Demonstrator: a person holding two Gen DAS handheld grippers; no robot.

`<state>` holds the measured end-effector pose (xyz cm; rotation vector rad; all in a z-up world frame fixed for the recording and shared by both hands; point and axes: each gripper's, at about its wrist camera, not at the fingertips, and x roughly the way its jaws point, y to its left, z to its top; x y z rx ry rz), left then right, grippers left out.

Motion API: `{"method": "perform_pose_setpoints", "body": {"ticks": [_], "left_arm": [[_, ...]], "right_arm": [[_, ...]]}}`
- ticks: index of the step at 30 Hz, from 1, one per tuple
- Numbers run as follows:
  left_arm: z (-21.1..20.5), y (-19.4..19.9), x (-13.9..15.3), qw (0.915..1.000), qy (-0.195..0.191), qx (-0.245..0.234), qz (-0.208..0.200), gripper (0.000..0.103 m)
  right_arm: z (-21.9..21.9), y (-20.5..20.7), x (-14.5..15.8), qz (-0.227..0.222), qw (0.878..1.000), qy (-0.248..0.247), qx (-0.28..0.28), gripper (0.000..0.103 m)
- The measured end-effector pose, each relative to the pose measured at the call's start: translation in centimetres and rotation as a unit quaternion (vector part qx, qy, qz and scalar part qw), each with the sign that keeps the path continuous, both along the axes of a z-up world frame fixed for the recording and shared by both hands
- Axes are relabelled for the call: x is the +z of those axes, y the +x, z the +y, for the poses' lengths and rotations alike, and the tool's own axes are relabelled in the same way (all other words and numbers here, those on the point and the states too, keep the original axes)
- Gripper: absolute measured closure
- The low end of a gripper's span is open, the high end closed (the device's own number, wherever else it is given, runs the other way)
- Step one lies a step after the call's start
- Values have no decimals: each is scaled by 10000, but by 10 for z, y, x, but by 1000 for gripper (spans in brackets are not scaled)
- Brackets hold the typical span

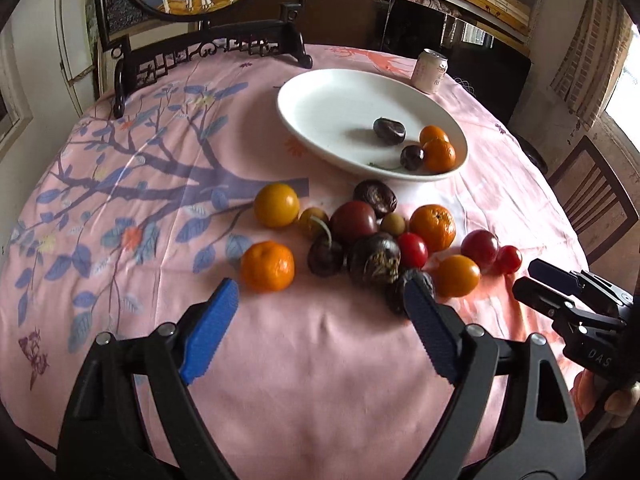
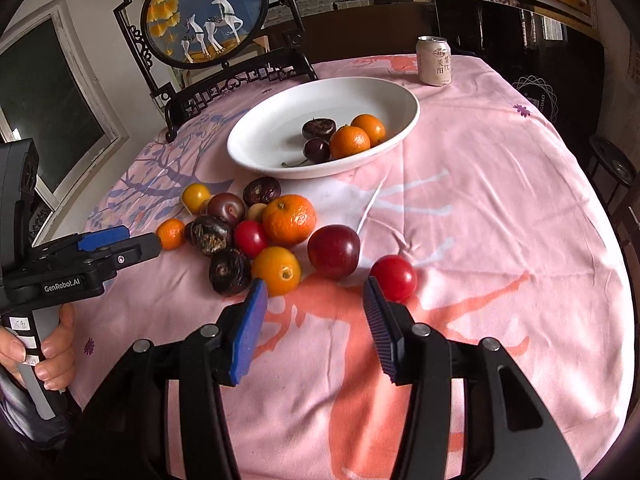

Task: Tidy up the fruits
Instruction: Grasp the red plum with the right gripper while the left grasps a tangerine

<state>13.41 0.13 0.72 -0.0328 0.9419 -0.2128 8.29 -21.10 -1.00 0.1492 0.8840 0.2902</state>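
The right gripper [image 2: 316, 292] hangs low over the tablecloth [image 2: 500, 208] with its jaws spread wide and nothing between them, a stance suited to dropping over a single fruit. Just ahead of its tips sit a red plum [image 2: 334, 251] and, just off its right fingertip, a small red tomato [image 2: 394, 278]; either looks like the likely pick, since both lie at the open edge of the heap.

The left gripper [image 1: 322, 294] is likewise wide and empty, poised short of a tangerine [image 1: 267, 266] near its left finger.

Beyond the loose fruit stands the white plate [image 2: 256, 136], already holding four pieces, so sorting seems under way with most still to go. A drink can [image 2: 434, 60] stands farther back.
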Motion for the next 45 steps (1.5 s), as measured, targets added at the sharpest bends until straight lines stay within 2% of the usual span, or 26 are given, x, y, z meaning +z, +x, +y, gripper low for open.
{"method": "perform_pose_setpoints", "body": {"ticks": [3,5,12,17,23,29,30,31,32,33,35,41,45], "left_arm": [[8,-7,-8,9999,68,115,80,16],[13,-11,-13,9997,125,190,97,16],[20,-13,-25,9992,303,279,23,17],[13,4,-34,9987,455,216,60,22],[15,27,-46,9985,348,255,331,30],[17,42,-48,9983,418,269,311,30],[17,45,-48,9981,460,272,306,34],[17,47,-47,9977,543,287,270,38],[17,49,-47,9975,600,279,237,48],[17,51,-47,9976,608,251,220,54],[18,51,-45,9984,486,188,223,65],[21,44,-41,9990,296,178,296,65],[20,36,-38,9993,267,92,246,65]], "right_arm": [[6,-10,-5,23,10000,69,66,52],[9,-14,-9,102,9997,182,131,47],[22,-26,-14,57,9978,509,413,47],[19,-25,-16,143,9966,674,455,47],[12,-21,-12,84,9964,707,463,47],[5,-12,-15,183,9958,769,453,47],[4,-10,-15,193,9960,757,436,47],[3,-9,-15,204,9963,724,406,47],[1,-7,-15,215,9968,671,370,47],[0,-6,-15,222,9974,606,332,47],[-4,-2,-16,243,9986,410,225,47],[-11,15,-26,334,9985,-411,-142,47],[-11,30,-32,400,9960,-746,-283,47]]}}
